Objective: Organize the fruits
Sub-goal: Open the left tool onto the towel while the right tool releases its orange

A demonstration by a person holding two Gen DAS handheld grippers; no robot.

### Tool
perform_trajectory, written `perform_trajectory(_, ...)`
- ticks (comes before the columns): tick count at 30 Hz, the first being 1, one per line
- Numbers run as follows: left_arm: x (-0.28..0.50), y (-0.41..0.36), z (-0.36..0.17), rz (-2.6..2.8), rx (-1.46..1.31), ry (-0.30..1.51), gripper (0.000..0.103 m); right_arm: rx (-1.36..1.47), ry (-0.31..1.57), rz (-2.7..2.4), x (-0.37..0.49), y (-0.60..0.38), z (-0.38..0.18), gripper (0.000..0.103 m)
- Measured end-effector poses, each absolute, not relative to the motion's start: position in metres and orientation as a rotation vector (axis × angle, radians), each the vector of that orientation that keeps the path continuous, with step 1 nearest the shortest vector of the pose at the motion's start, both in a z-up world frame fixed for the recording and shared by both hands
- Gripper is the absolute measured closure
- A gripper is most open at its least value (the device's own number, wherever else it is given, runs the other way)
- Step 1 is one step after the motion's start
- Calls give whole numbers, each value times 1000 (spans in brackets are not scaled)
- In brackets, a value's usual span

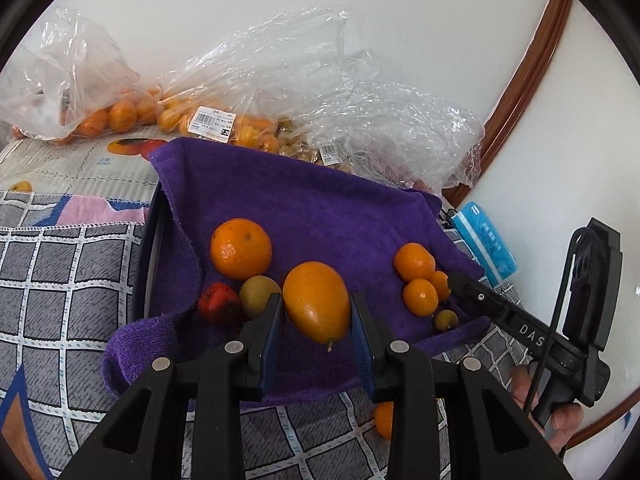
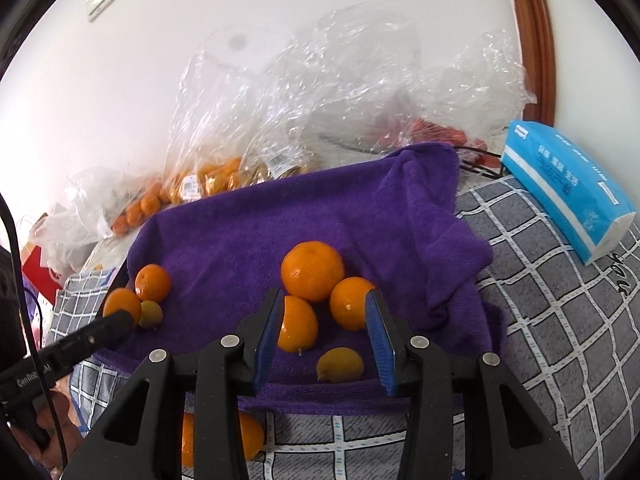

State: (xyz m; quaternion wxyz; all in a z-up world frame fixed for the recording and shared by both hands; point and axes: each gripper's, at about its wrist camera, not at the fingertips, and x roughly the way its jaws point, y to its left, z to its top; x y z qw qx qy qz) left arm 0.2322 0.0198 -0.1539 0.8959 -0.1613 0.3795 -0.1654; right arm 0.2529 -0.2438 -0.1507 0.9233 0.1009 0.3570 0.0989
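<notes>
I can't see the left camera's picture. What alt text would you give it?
An oval orange fruit sits between the left gripper fingers above a purple towel strewn with oranges. The right gripper reaches in by small oranges; bags of fruit lie behind.

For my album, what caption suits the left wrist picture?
Left claw gripping an oval orange fruit above a purple towel scattered with citrus.

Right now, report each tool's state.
Left tool: shut on the oval orange fruit.
Right tool: open, gripping nothing; round orange fruits sit just ahead.
</notes>
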Motion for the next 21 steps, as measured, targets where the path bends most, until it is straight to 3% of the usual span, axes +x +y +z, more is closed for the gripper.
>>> perform_trajectory(17,229,15,-155,-351,-311,774,72,142,699,198,247,-232,-150,60)
perform_trajectory(19,228,16,-152,-351,-315,760,69,140,691,191,246,-232,-149,60)
perform_trajectory(21,226,17,-150,-347,-318,744,60,146,683,192,245,-233,-148,60)
